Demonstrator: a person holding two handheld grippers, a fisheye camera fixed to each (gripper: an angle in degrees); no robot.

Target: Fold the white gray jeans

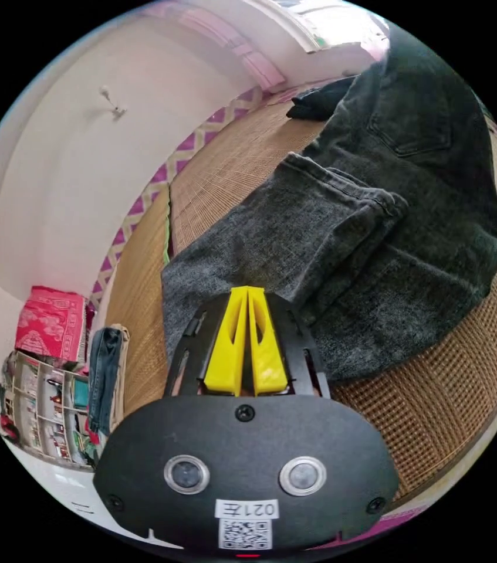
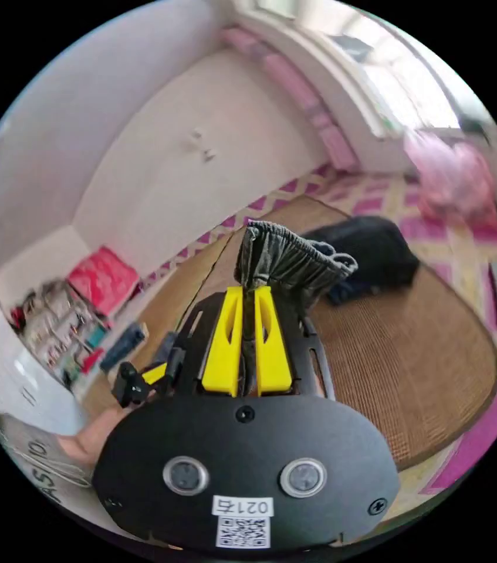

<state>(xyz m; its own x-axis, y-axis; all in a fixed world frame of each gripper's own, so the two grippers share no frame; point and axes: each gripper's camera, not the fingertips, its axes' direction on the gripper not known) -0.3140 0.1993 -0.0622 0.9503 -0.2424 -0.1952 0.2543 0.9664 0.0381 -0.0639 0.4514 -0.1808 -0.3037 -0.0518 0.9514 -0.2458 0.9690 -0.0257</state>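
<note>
I am working left to right, starting with my left gripper (image 1: pixel 247 293): its yellow jaws are lying together, tips meeting over the near edge of the jeans (image 1: pixel 342 234), and I cannot tell whether any cloth is caught between them. The jeans are spread on the woven mat (image 1: pixel 436 399), dark gray, with one leg end doubled back across the other leg and the seat with its back pocket (image 1: pixel 412 126) lying farther off. That looks to me like a fold partly made, the leg brought over to shorten the length. A separate dark garment (image 1: pixel 318 102) is lying beyond the jeans on the mat. Moving to my right gripper (image 2: pixel 248 293), I am holding it lifted above the mat (image 2: pixel 389 352), and its jaws are clamped on a bunched gray hem (image 2: pixel 286 258) that is standing up from between them. I judge I am gripping the hem this way so the cloth hangs clear and can be carried over in one piece. In the right gripper view a dark heap (image 2: pixel 371 246) is resting on the mat behind the raised hem.
</note>
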